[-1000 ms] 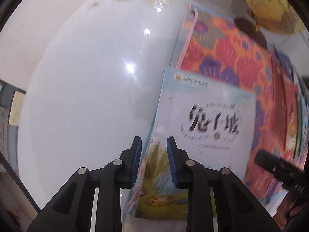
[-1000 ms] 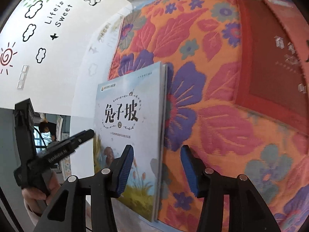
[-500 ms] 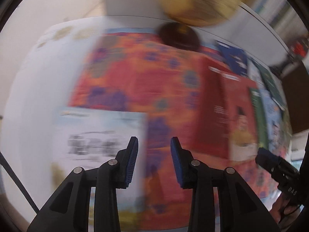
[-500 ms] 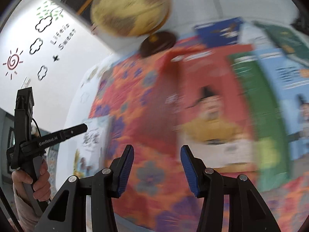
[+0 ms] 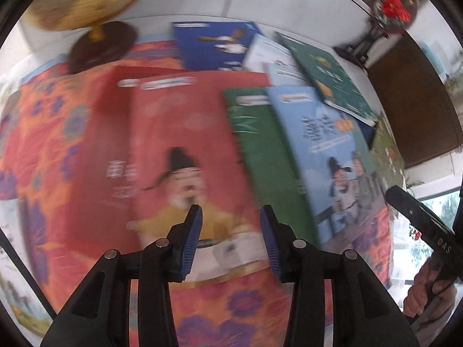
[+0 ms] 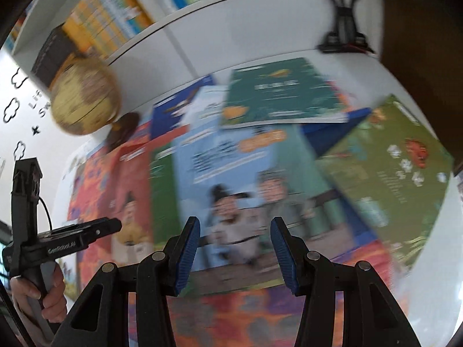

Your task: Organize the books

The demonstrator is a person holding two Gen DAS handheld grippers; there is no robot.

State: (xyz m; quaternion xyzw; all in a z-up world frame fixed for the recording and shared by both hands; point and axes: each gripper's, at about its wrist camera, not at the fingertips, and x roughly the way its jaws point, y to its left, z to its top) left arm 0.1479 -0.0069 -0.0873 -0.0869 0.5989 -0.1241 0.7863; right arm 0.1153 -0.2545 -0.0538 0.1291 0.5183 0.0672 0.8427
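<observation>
Several picture books lie overlapping on a floral cloth [image 5: 52,133]. A red book with a man in a yellow robe [image 5: 179,150] is under my left gripper [image 5: 231,231], whose jaws are opening with nothing between them. Beside the red book lie a green book [image 5: 260,150] and a light blue book [image 5: 324,150]. My right gripper [image 6: 235,237] hangs open and holds nothing, above that light blue book [image 6: 225,173]. A dark green book [image 6: 277,92] and an olive green book [image 6: 390,162] lie further right. The picture is motion-blurred.
A yellow globe [image 6: 84,98] on a dark base stands at the cloth's far left corner. A round ornament on a black stand [image 6: 344,29] is at the back right. A shelf of upright books [image 6: 115,20] runs behind. A hand [image 5: 428,292] holds the right tool.
Both grippers swept right, away from the pale blue rabbit book at the cloth's left edge, to above the spread books. The left jaws let go of that book and widened.
</observation>
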